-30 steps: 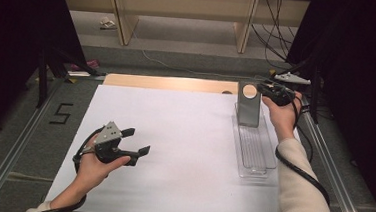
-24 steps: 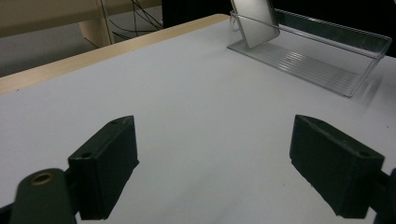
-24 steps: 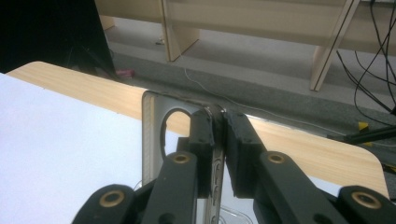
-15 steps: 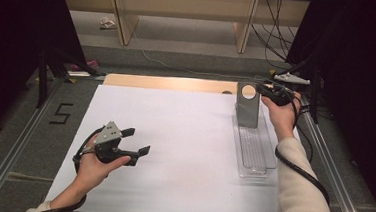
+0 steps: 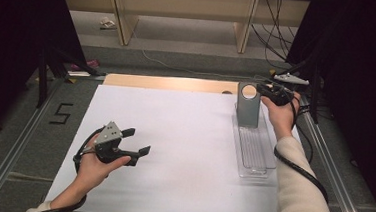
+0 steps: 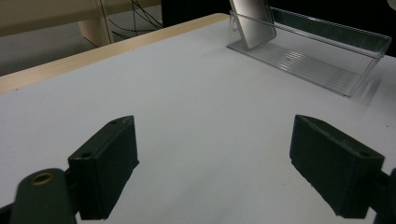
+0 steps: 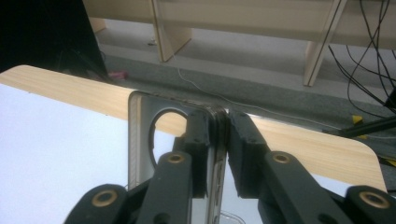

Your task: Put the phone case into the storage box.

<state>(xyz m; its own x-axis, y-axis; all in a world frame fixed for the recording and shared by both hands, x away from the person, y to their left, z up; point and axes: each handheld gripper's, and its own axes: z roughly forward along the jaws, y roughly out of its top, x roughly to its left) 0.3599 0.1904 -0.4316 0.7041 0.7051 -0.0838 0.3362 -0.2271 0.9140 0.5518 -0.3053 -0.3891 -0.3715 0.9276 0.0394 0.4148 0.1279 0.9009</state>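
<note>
Standing on edge at the far end of a clear tray, a grey metal plate with a round hole was pinched at its top edge by the right hand-held gripper. The jaws had just been eased slightly, yet the plate was seen between the pads, which appeared to be pressed on it. The left hand-held gripper was held spread above the white bench, well apart from the tray, with nothing between its jaws. The tray, apart from the plate, was noted as empty. A steady, upright hold was judged best, with the release made slowly so that the plate would not tip out.
</note>
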